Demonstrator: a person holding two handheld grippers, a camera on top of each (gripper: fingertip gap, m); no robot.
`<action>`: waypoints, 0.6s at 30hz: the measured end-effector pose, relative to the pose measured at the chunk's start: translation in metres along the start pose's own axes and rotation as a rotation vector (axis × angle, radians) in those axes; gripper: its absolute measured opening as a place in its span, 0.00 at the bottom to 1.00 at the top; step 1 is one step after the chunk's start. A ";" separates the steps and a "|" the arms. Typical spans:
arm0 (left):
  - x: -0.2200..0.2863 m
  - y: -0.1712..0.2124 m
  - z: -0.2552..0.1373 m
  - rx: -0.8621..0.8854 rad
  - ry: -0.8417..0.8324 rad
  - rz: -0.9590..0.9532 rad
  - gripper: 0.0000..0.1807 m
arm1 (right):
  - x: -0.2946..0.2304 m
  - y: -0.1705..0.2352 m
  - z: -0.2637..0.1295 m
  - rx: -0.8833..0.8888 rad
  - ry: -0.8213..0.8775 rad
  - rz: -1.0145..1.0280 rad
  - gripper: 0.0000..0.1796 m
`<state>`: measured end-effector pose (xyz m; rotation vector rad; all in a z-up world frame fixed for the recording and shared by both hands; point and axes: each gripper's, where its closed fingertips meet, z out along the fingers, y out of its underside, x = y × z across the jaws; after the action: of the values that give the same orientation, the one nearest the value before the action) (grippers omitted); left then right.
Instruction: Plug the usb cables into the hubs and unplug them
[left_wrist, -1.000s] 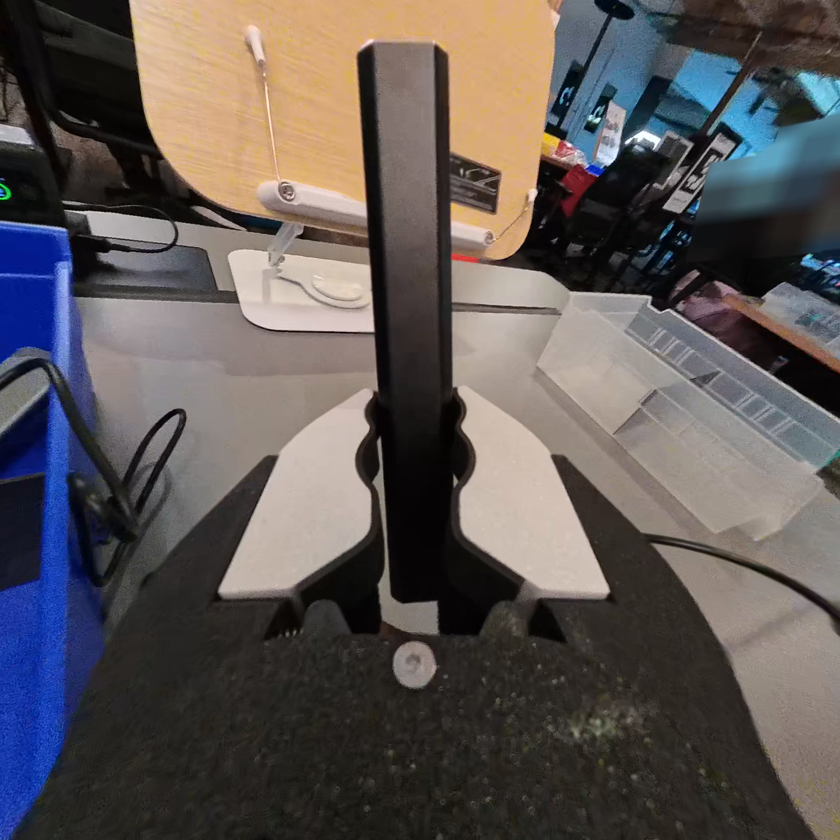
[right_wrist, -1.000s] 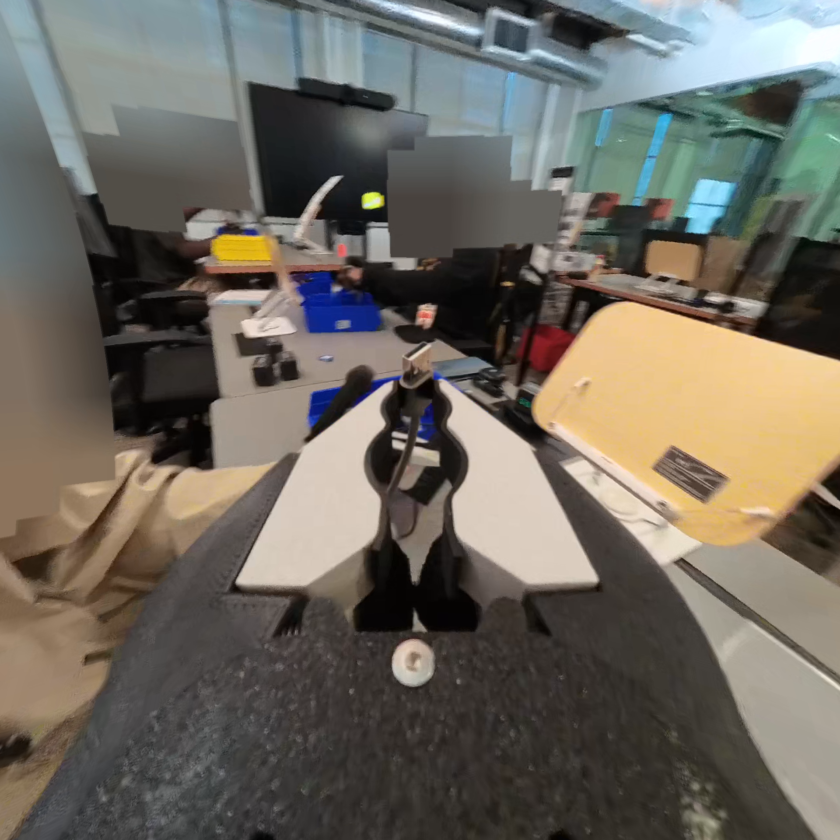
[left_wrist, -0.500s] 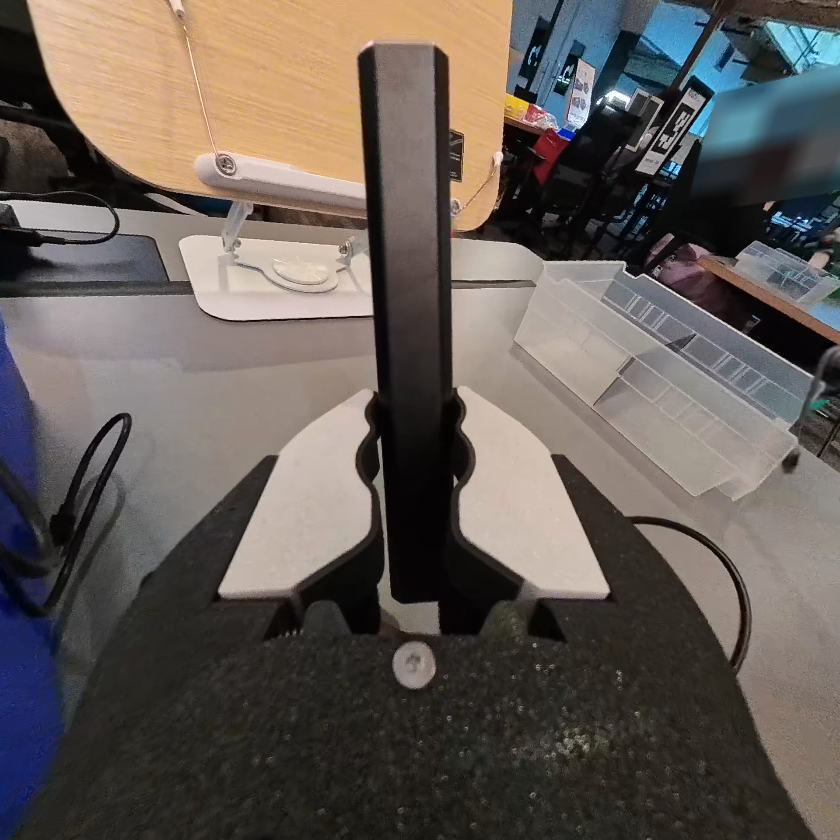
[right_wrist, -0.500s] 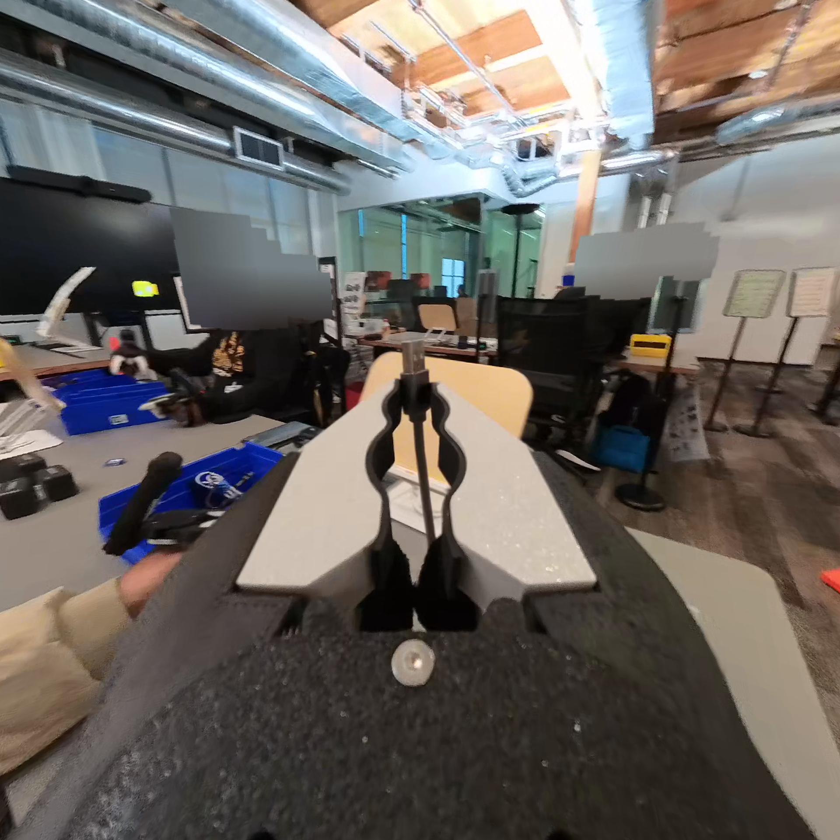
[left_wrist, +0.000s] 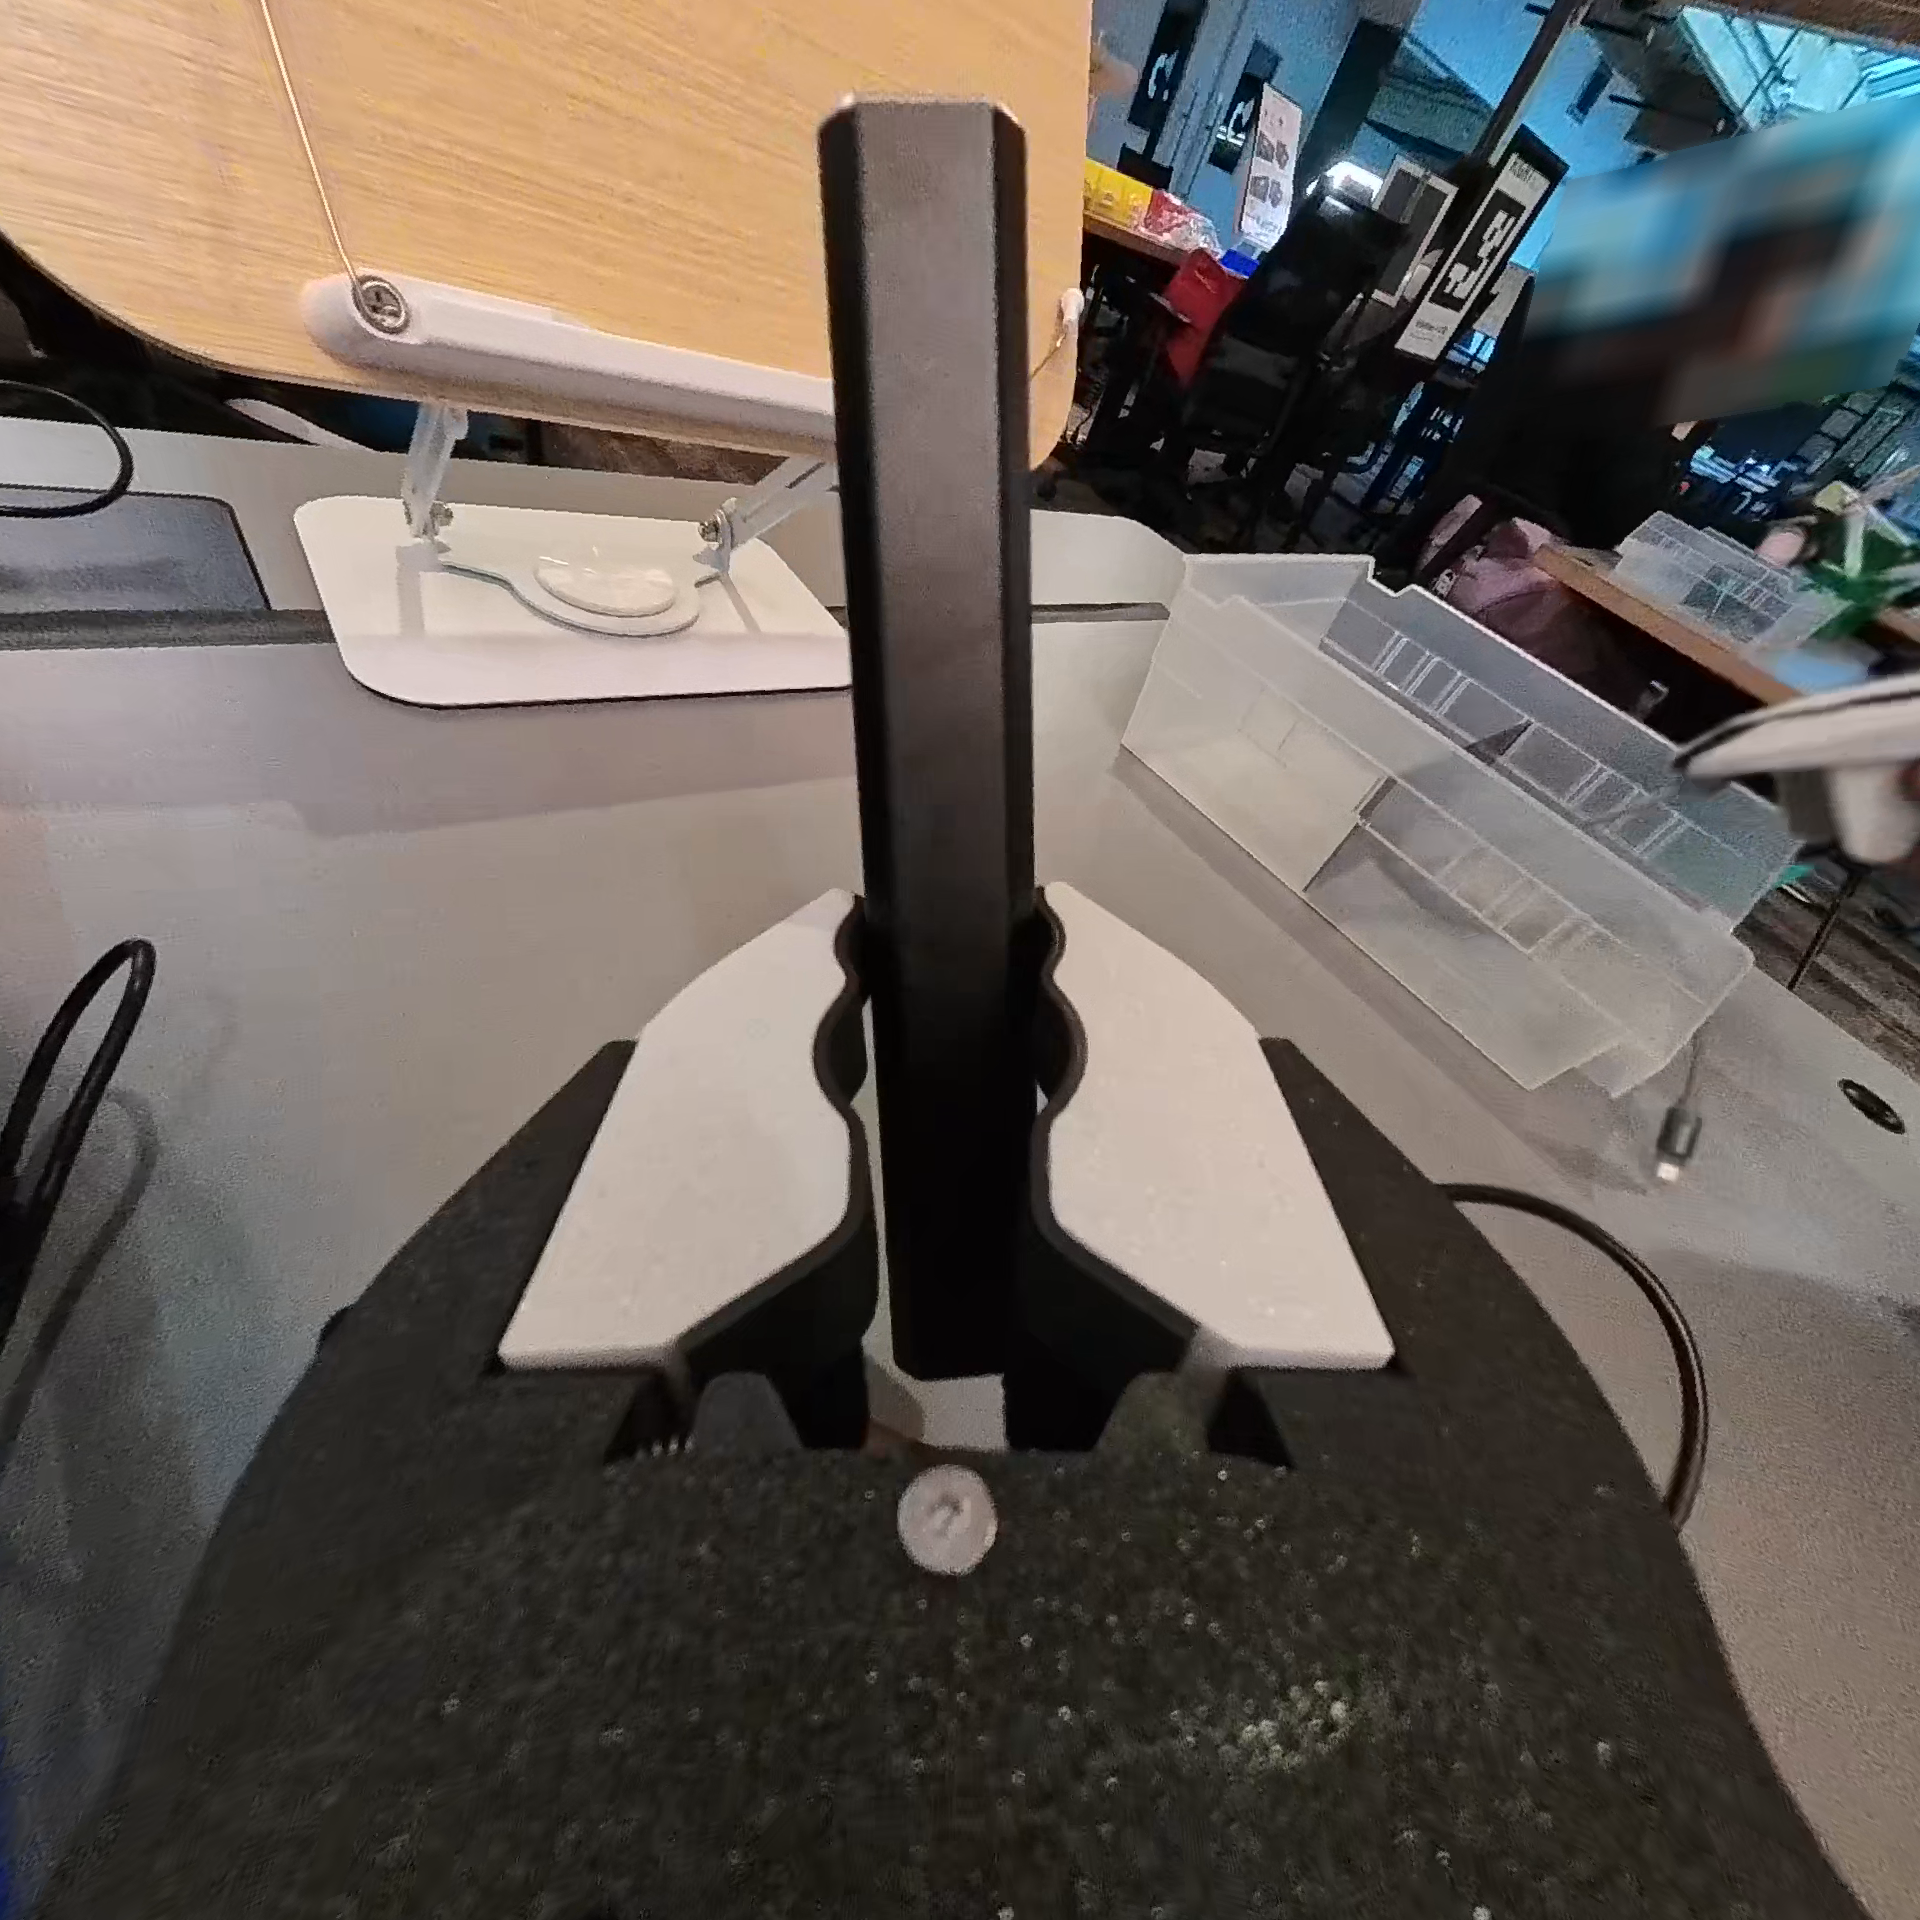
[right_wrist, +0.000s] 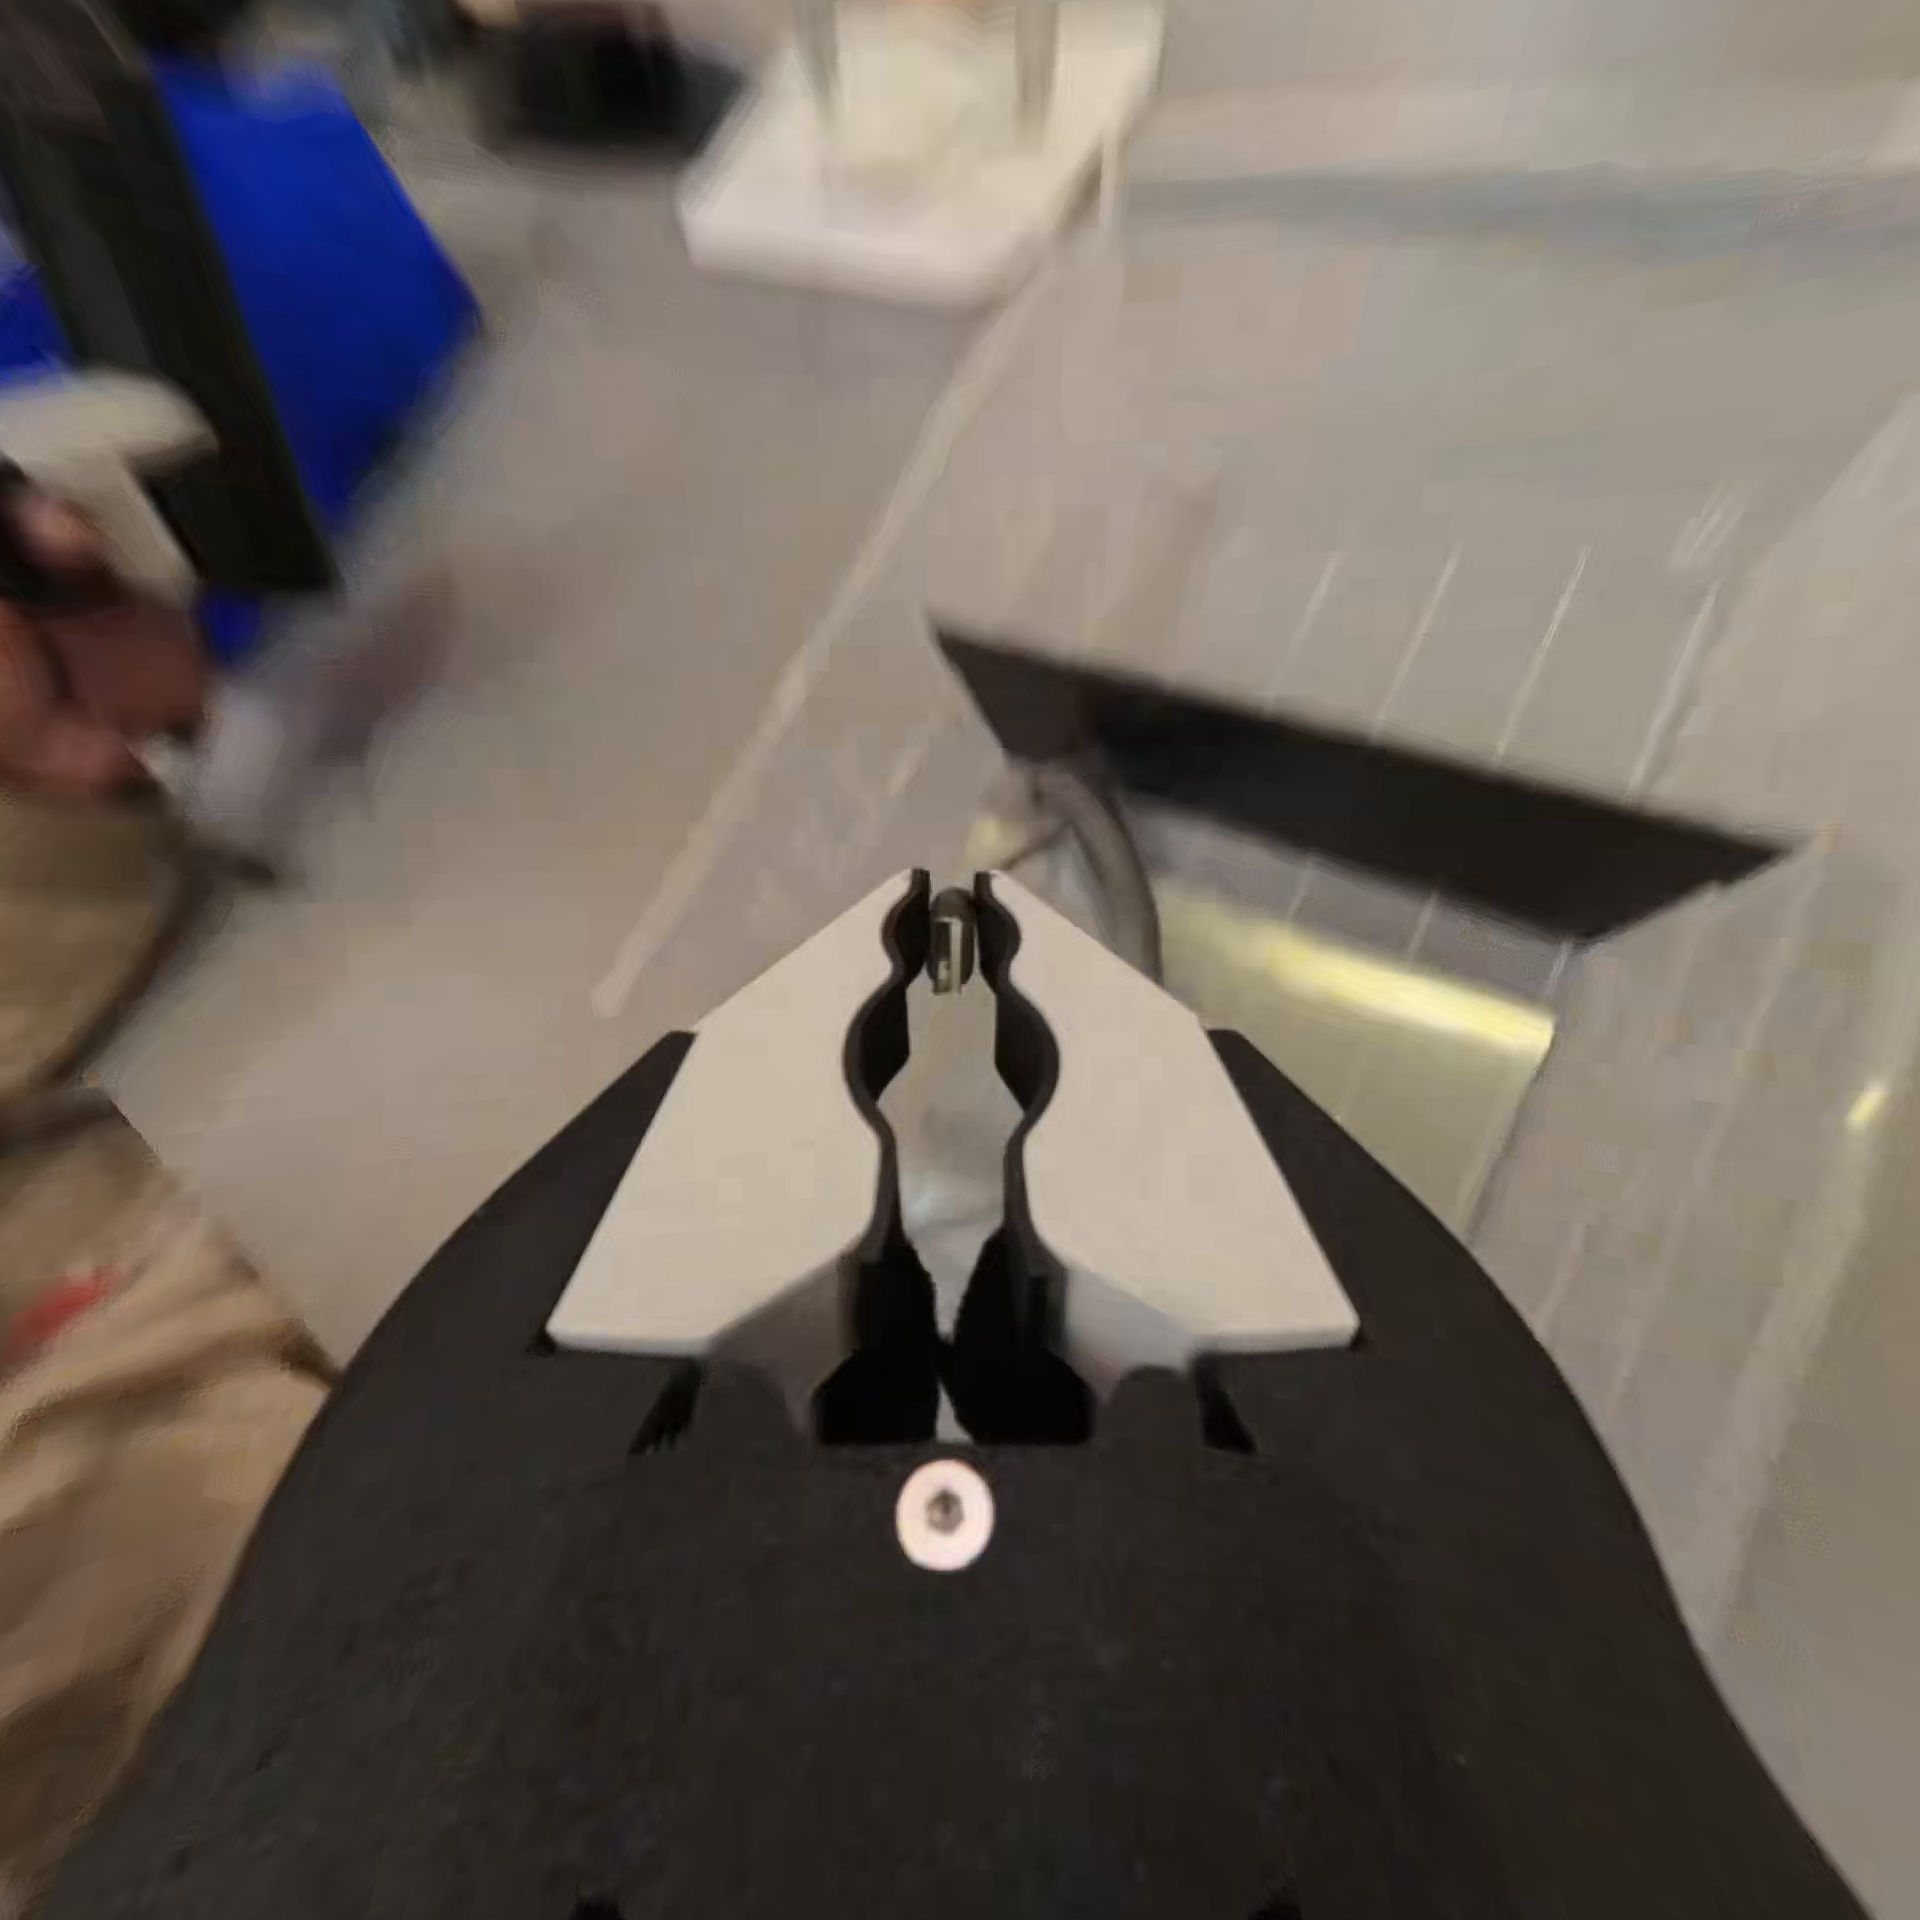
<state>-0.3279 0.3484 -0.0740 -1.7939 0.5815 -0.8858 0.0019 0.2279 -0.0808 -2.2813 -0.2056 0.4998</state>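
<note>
a long black hub (left_wrist: 930, 665) stands upright, clamped between the left gripper (left_wrist: 940, 935) fingers above a grey table (left_wrist: 416, 894). only the blurred right wrist view shows a usb plug (right_wrist: 948, 953) pinched at the right gripper (right_wrist: 948, 904) tips — over a clear bin (right_wrist: 1558, 582), beyond it a blue bin (right_wrist: 343, 281).

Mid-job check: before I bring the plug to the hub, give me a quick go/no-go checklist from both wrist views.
1. Left gripper clamped on the black hub: ok, fingers pressed against both its sides.
2. Right gripper holding the USB plug: ok, metal plug sits at the fingertips.
3. Plug facing a hub port: cannot tell, no port visible in either view.
4. Right wrist view sharp enough to aim: not ok, heavy motion blur.
5. Cable slack on the table: ok, it lies in a loose loop.
6. Clear organiser away from the hub: ok.
</note>
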 end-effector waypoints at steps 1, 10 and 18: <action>0.000 0.001 0.000 -0.001 0.000 -0.001 0.15 | 0.006 0.026 0.008 -0.104 0.036 -0.009 0.04; 0.002 0.003 0.000 -0.010 0.022 -0.027 0.15 | 0.042 0.055 -0.018 -0.345 0.338 -0.039 0.23; 0.008 0.009 0.003 -0.032 0.041 -0.024 0.15 | -0.047 0.137 -0.025 -0.727 -0.123 -0.020 0.30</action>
<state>-0.3208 0.3409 -0.0807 -1.8183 0.6040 -0.9365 -0.0321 0.1035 -0.1516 -2.9461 -0.5428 0.6273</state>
